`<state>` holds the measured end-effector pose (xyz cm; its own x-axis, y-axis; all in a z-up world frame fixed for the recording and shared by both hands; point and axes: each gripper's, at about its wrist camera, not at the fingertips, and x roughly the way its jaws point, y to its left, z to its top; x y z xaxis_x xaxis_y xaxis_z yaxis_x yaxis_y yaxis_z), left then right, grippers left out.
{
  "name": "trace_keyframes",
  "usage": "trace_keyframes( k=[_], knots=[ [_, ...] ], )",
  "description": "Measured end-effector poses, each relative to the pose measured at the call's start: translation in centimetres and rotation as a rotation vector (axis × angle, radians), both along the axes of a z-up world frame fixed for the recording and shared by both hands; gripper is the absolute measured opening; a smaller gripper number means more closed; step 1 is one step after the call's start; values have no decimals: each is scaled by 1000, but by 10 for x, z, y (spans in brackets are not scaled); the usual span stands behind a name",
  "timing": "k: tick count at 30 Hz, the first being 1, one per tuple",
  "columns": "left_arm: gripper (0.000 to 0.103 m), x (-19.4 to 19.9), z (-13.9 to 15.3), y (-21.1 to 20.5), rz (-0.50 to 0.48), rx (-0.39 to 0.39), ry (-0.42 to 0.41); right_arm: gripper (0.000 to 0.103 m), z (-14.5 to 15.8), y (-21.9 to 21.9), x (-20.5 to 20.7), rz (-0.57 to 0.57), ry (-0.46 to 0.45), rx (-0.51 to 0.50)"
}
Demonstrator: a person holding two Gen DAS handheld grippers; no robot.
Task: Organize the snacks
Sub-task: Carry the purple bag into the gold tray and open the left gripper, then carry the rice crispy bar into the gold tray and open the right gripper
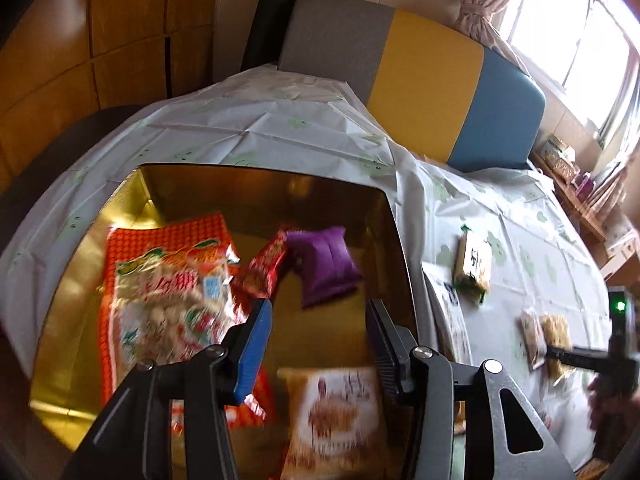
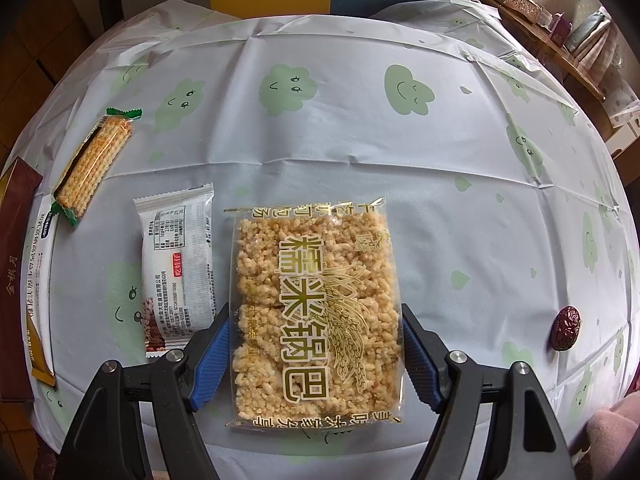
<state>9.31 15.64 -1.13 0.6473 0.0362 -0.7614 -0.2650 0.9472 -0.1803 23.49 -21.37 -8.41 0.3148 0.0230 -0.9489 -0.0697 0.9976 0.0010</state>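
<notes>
the right claw (image 2: pixel 314 354) straddled the rice cracker pack (image 2: pixel 316 312) at lower centre, spread and not yet pinching, while the left claw (image 1: pixel 318 344) hung released over the gold box (image 1: pixel 168 188), so squeezing shut seemed next.

Black angular linkage arms, silver pivot screws, ribbed blue finger pads (image 2: pixel 210 364); pink sleeve (image 2: pixel 612 428) at right edge.

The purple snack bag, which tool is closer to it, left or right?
Left. The left tool hangs open over the gold box, just short of the purple bag. The right tool straddles the rice cracker pack out on the table.
</notes>
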Motion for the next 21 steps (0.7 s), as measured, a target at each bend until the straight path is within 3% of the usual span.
trace_keyframes(
  k=[9,21],
  knots=[
    [50,-37,0,-16,-2,87,16,74,2,-1,-2,10,-10,-8],
    [50,-64,-7,-5,40,113,38,74,13,-14,-4,-25,-41,34]
  ],
)
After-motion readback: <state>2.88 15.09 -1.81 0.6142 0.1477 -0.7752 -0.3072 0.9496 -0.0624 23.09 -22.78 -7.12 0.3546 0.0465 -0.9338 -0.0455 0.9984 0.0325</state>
